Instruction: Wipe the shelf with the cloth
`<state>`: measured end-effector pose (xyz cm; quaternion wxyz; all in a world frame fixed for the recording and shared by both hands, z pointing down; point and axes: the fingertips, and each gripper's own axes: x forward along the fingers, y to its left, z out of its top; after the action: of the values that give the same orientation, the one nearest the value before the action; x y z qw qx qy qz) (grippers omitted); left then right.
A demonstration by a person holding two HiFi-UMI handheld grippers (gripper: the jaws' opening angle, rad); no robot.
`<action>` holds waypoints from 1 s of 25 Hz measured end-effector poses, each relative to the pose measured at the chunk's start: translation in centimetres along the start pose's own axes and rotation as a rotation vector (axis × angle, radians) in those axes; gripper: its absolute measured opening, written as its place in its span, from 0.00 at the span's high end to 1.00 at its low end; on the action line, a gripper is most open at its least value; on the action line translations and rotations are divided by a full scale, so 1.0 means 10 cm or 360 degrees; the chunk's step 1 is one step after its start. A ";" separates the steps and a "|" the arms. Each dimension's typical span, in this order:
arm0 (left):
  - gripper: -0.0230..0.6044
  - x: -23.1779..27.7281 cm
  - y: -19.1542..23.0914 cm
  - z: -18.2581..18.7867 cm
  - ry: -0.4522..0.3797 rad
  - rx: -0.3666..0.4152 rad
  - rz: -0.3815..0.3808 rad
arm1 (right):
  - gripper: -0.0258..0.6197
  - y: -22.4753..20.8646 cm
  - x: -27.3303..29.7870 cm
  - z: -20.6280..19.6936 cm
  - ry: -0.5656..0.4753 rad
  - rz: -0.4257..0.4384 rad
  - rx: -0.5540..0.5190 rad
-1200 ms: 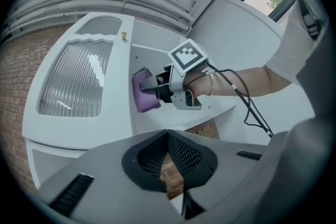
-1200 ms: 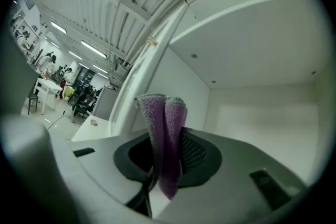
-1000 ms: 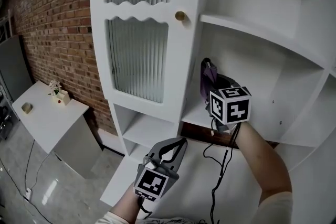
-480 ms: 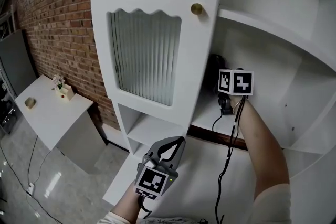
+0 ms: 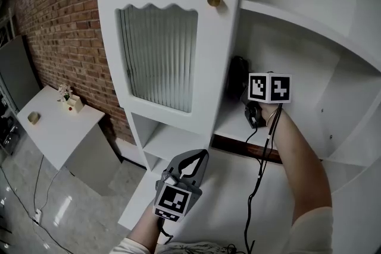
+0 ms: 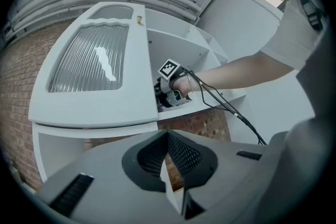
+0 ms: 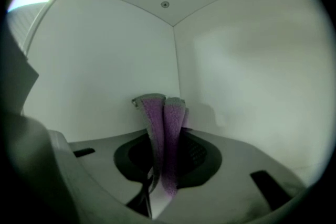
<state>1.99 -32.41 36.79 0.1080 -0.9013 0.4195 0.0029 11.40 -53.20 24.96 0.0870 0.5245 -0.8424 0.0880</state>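
The purple cloth [image 7: 157, 118] stands up folded between the jaws of my right gripper [image 7: 164, 140], which is shut on it. The cloth points at the back corner of the white shelf compartment [image 7: 174, 50]. In the head view the right gripper [image 5: 241, 81] reaches over the shelf board [image 5: 233, 125] into its shadowed left end, just behind the door edge. Its marker cube [image 5: 269, 87] faces me, and the cloth there is only a dark shape. My left gripper [image 5: 198, 156] hangs low in front of the cabinet, jaws shut, holding nothing. The left gripper view shows its closed jaws [image 6: 168, 138] and, far off, the right gripper [image 6: 169, 95].
The cabinet's ribbed-glass door [image 5: 158, 56] with a brass knob [image 5: 214, 0] stands open left of the right gripper. Another shelf [image 5: 297, 24] runs above. A black cable [image 5: 261, 169] hangs from the right gripper. A brick wall [image 5: 56, 27] and a small white table [image 5: 56, 131] are at left.
The right gripper has pushed left and deeper into the shelf's corner with the cloth, which has gone from plainly purple into shadow. The left gripper has stayed about where it was.
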 end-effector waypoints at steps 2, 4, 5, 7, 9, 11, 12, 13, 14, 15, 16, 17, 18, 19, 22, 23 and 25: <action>0.94 -0.03 -0.02 0.02 -0.0007 -0.0014 0.0001 | 0.83 0.10 -0.08 -0.02 -0.0012 0.0044 0.0028; 0.94 -0.06 -0.04 0.05 -0.0012 -0.0013 0.0005 | 0.83 0.20 -0.17 -0.03 -0.0018 0.0076 0.0028; 0.94 -0.08 -0.06 0.06 -0.0013 -0.0008 0.0006 | 0.83 0.25 -0.21 -0.03 -0.0020 0.0086 0.0014; 0.94 -0.12 -0.10 0.09 -0.0015 -0.0002 0.0005 | 0.83 0.35 -0.31 -0.05 -0.0022 0.0104 -0.0014; 0.94 -0.15 -0.14 0.11 -0.0016 0.0000 0.0001 | 0.83 0.45 -0.40 -0.09 -0.0024 0.0126 -0.0027; 0.94 -0.18 -0.18 0.11 -0.0019 0.0002 -0.0006 | 0.83 0.56 -0.48 -0.14 -0.0025 0.0145 -0.0045; 0.94 -0.19 -0.20 0.12 -0.0021 0.0004 -0.0009 | 0.83 0.61 -0.51 -0.17 -0.0027 0.0154 -0.0058; 0.94 -0.20 -0.22 0.13 -0.0023 0.0006 -0.0012 | 0.83 0.67 -0.55 -0.19 -0.0031 0.0162 -0.0071; 0.94 -0.22 -0.23 0.13 -0.0025 0.0007 -0.0015 | 0.83 0.72 -0.60 -0.20 -0.0036 0.0169 -0.0083; 0.94 -0.23 -0.24 0.14 -0.0027 0.0006 -0.0017 | 0.83 0.77 -0.64 -0.22 -0.0040 0.0175 -0.0098; 0.94 -0.24 -0.25 0.15 -0.0028 0.0003 -0.0019 | 0.83 0.83 -0.69 -0.24 -0.0042 0.0180 -0.0115; 0.94 -0.25 -0.27 0.15 -0.0028 0.0000 -0.0020 | 0.83 0.88 -0.74 -0.25 -0.0045 0.0189 -0.0132; 0.94 -0.27 -0.29 0.16 -0.0026 0.0001 -0.0023 | 0.83 0.94 -0.80 -0.27 -0.0050 0.0205 -0.0145; 0.94 -0.28 -0.32 0.16 -0.0024 0.0006 -0.0028 | 0.83 1.00 -0.85 -0.29 -0.0057 0.0224 -0.0152; 0.94 -0.29 -0.38 0.18 -0.0023 0.0027 -0.0045 | 0.83 1.14 -1.00 -0.33 -0.0080 0.0267 -0.0160; 0.94 -0.29 -0.39 0.19 -0.0022 0.0030 -0.0048 | 0.83 1.18 -1.04 -0.34 -0.0087 0.0277 -0.0160; 0.94 -0.29 -0.41 0.18 -0.0021 0.0030 -0.0052 | 0.83 1.25 -1.10 -0.37 -0.0099 0.0292 -0.0159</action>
<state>3.38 -27.28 36.08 0.1192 -0.9070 0.4039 0.0032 5.13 -37.34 25.24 0.0783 0.4426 -0.8925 0.0371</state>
